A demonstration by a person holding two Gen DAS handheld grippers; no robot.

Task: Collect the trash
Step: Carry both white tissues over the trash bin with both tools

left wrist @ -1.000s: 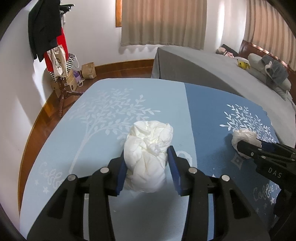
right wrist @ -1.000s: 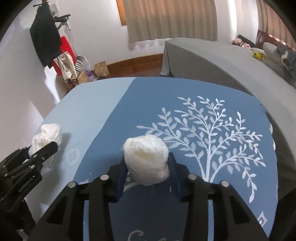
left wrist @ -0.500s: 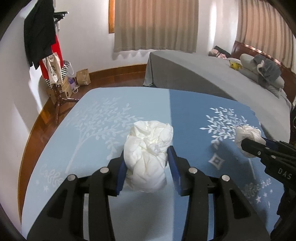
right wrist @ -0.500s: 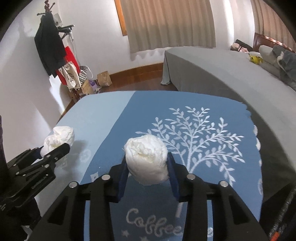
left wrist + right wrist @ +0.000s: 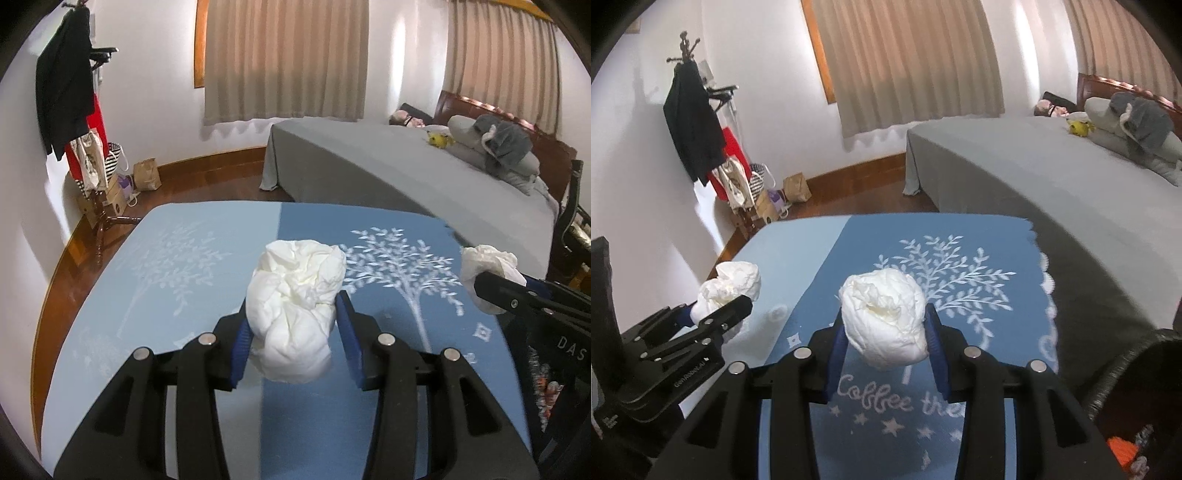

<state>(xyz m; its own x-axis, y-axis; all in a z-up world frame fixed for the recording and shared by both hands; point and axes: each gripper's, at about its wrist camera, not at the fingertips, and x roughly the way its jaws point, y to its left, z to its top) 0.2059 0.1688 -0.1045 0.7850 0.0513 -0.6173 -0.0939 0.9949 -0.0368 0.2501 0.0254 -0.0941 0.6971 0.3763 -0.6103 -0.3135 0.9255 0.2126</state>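
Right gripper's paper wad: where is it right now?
The paper wad is clamped in the right gripper, held above the dark blue half of the tablecloth near its white tree print; the left wrist view shows it at the right edge.

the surface (image 5: 207, 295) lies in front of the bed (image 5: 388, 173). left of the bed a coat rack (image 5: 85, 122) stands by the wall, bags (image 5: 146, 173) on the floor beside it. pillows (image 5: 495, 151) lie at the bed's far right end.
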